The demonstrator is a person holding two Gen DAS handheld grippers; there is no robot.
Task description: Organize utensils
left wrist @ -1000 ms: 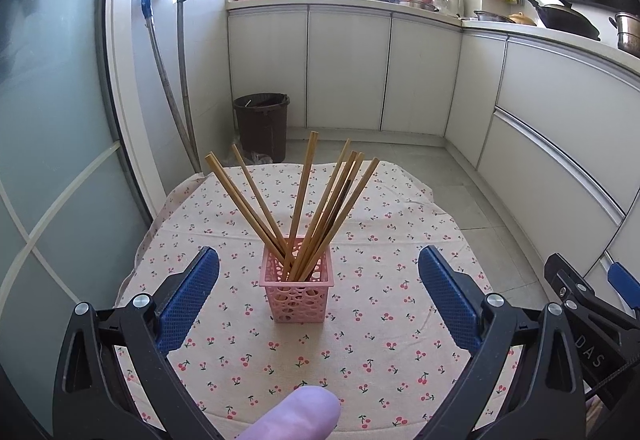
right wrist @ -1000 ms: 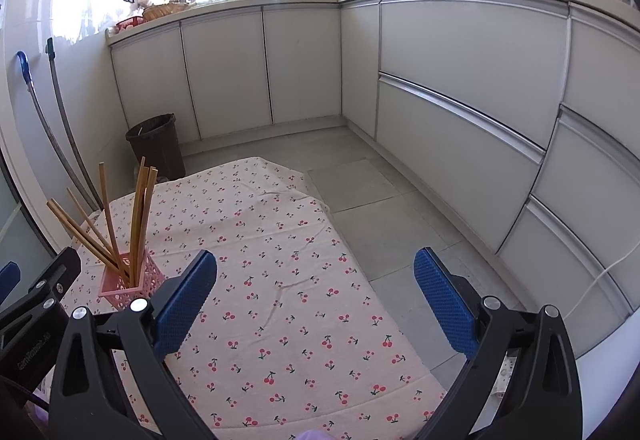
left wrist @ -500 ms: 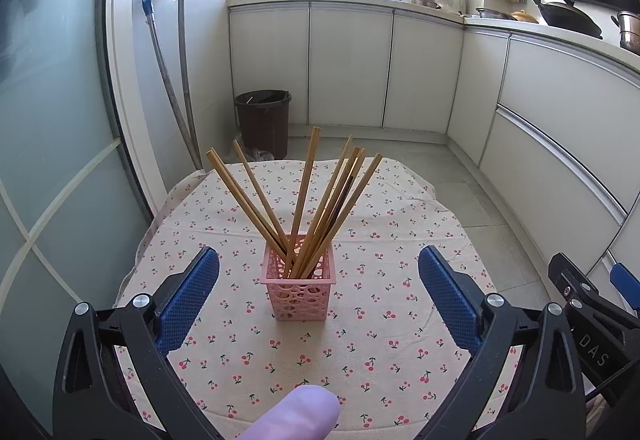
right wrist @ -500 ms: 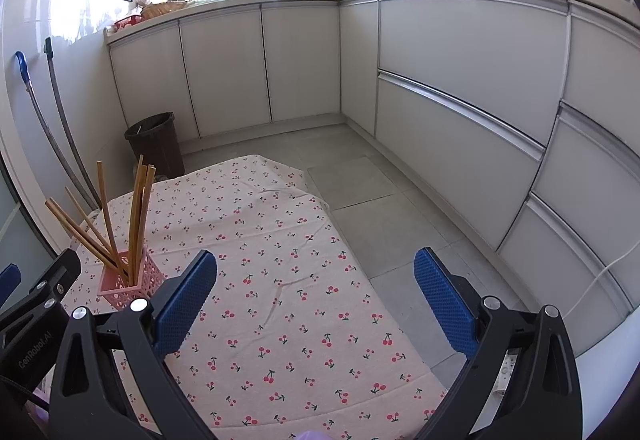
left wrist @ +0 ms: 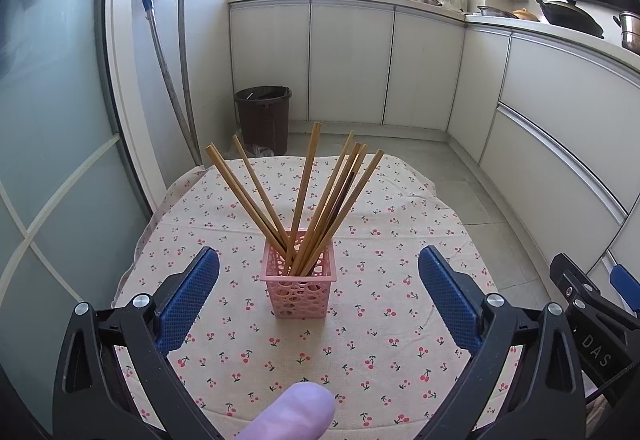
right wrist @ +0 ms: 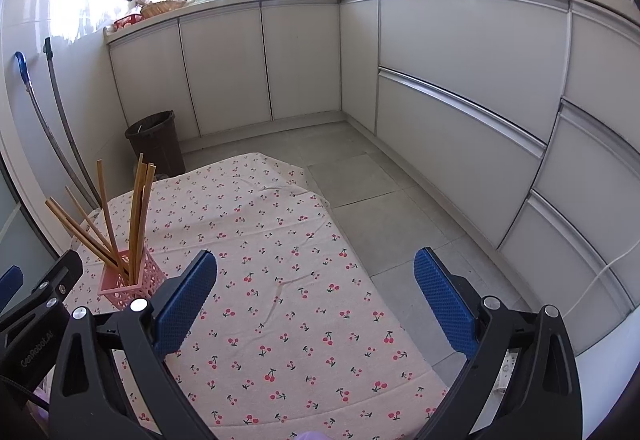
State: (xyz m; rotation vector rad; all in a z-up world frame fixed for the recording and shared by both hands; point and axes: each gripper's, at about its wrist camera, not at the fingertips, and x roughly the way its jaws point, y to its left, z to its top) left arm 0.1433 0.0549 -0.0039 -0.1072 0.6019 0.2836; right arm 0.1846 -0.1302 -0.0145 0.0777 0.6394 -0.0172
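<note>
A pink perforated basket [left wrist: 298, 290] stands upright on the cherry-print tablecloth [left wrist: 380, 324]. Several wooden chopsticks [left wrist: 308, 195] stand fanned out in it. My left gripper [left wrist: 318, 294] is open and empty, its blue pads either side of the basket but nearer to me. In the right wrist view the basket [right wrist: 130, 282] with its chopsticks [right wrist: 138, 215] sits at the far left. My right gripper [right wrist: 316, 292] is open and empty above the cloth [right wrist: 288, 312], to the right of the basket.
A dark bin [left wrist: 264, 117] and two leaning poles [left wrist: 172, 79] stand beyond the table's far edge. White cabinets [right wrist: 460, 79] run along the back and right. The table's right edge [right wrist: 360, 280] drops to grey floor tiles. The other gripper's body shows at right [left wrist: 588, 324].
Both grippers have drawn back and risen slightly, so the basket sits a little lower and farther in view. Both stay open. The basket and chopsticks have not moved.
</note>
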